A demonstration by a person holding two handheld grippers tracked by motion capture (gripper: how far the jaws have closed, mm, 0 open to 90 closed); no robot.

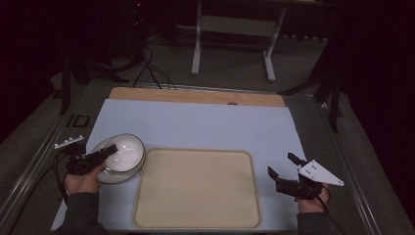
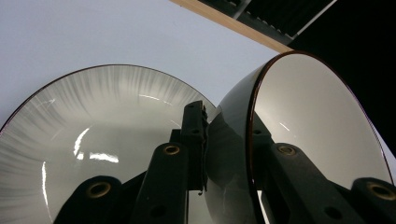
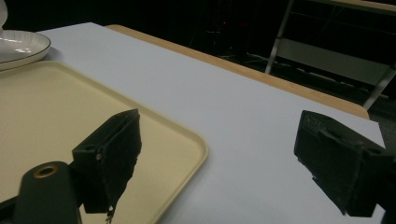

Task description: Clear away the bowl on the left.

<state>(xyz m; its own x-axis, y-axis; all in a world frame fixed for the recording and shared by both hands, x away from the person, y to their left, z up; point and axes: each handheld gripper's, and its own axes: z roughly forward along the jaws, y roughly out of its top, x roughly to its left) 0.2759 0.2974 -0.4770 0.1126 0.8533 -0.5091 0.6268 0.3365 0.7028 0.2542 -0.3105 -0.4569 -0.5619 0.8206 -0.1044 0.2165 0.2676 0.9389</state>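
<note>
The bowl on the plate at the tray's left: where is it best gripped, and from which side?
By its rim, from the near left. The bowl has a thin wall that fits between two jaws, one inside, one outside, as the left gripper shows it held, tilted over the plate. Its round glossy body offers little else.

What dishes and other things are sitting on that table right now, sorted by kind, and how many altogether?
Bowl: 1, gripped at its rim by the left tongs
Plate: 1, under the bowl
Tray: 1, cream-coloured, nothing on it
Total: 3 things
</note>
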